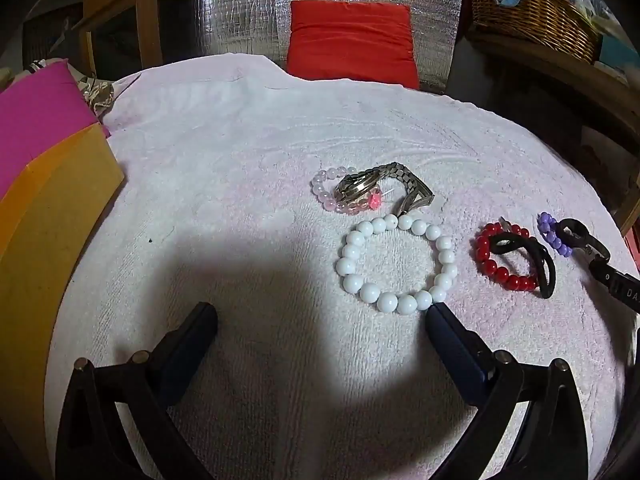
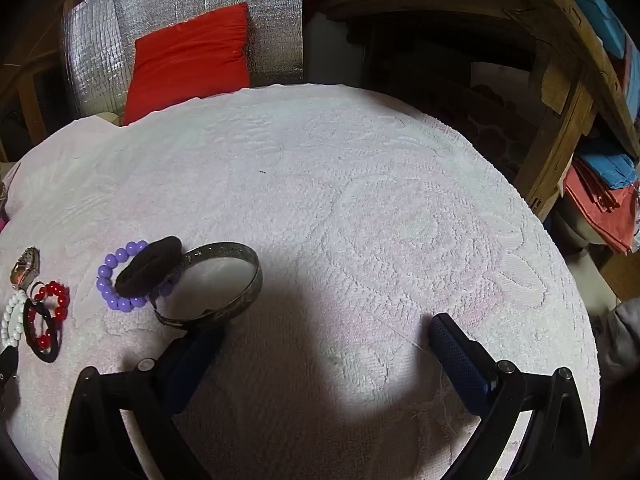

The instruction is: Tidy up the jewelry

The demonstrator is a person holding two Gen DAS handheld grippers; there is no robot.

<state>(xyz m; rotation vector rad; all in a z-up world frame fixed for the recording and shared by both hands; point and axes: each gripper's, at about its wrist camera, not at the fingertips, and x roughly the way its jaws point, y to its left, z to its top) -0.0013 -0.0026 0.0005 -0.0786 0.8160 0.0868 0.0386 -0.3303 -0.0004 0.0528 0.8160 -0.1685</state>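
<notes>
Your left gripper (image 1: 322, 312): fingers spread, holding nothing. White bead bracelet (image 1: 396, 264) just past right fingertip. Beyond it one metal watch (image 1: 384, 188) overlaps one pink bracelet (image 1: 328, 196). Right of fingers: one red bracelet (image 1: 502, 256) under black hair tie (image 1: 540, 264).

Your right gripper (image 2: 326, 330): fingers spread, nothing held. Metal bangle (image 2: 224, 280) at left fingertip, touching purple bracelet (image 2: 116, 276) and second hair tie (image 2: 150, 266). All on white towel (image 2: 360, 200).

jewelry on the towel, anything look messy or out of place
Yes, several pieces overlap. The metal watch lies on the pink bead bracelet. One black hair tie sits across the red bead bracelet; another black hair tie lies over the purple bead bracelet. The white bead bracelet lies flat.
</notes>
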